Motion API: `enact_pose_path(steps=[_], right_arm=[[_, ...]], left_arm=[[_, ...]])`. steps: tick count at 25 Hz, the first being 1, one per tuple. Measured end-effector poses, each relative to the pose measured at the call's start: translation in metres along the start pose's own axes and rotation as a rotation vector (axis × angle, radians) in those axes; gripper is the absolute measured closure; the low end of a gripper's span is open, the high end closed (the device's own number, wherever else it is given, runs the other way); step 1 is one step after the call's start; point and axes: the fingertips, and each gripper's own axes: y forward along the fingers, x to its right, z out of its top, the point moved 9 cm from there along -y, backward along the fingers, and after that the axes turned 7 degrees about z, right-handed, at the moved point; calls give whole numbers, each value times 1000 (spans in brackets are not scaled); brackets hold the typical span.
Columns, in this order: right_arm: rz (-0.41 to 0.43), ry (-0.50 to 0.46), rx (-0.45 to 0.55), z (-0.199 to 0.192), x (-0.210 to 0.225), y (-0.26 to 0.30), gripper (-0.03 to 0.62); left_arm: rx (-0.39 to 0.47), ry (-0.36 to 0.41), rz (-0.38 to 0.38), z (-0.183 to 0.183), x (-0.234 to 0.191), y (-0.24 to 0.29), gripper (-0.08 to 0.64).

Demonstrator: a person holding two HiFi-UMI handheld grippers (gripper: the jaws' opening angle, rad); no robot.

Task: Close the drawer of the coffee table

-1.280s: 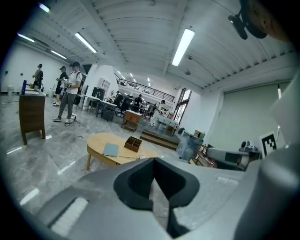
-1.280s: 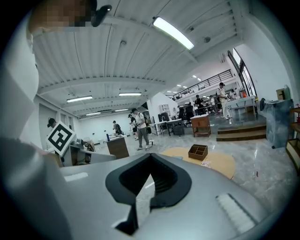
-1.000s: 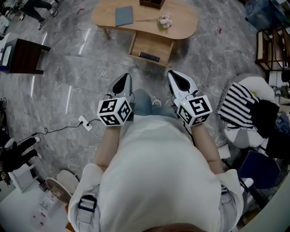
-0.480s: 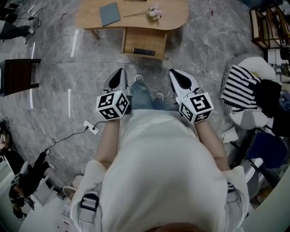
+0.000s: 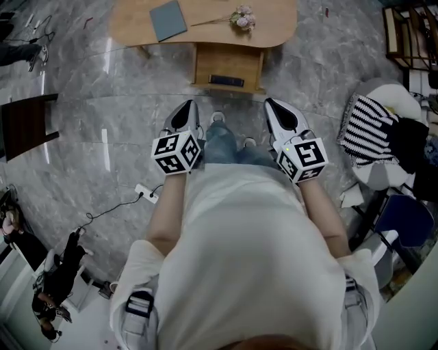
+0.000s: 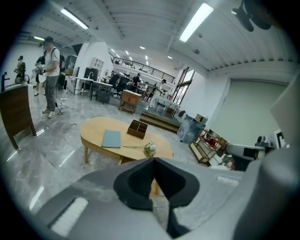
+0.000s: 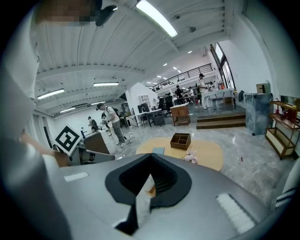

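Observation:
The oval wooden coffee table stands ahead of me at the top of the head view. Its drawer is pulled out toward me, with a flat dark item lying near its front. My left gripper and right gripper hover side by side over the floor, short of the drawer front, both shut and empty. In the left gripper view the table shows beyond the shut left gripper. In the right gripper view it lies past the shut right gripper.
On the tabletop lie a blue book, a small flower bunch and a wooden organiser box. A dark side table stands left. A chair with striped cloth is right. A power strip lies on the floor. People stand far behind.
I have stepped closer to the table, which now looks larger and more square-on. Both grippers came forward and a little down with me, still shut.

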Motion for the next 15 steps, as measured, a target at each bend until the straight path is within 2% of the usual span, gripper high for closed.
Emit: enact_pose_path(steps=[8,15], right_arm=[[-80,59,-33,-14,22,59,594],[-178,110,-75,-53,52,94,592]], left_arm=[[-97,41,-65,15,-41,63,558],[-176,80,-75,-2,-79,125,558]])
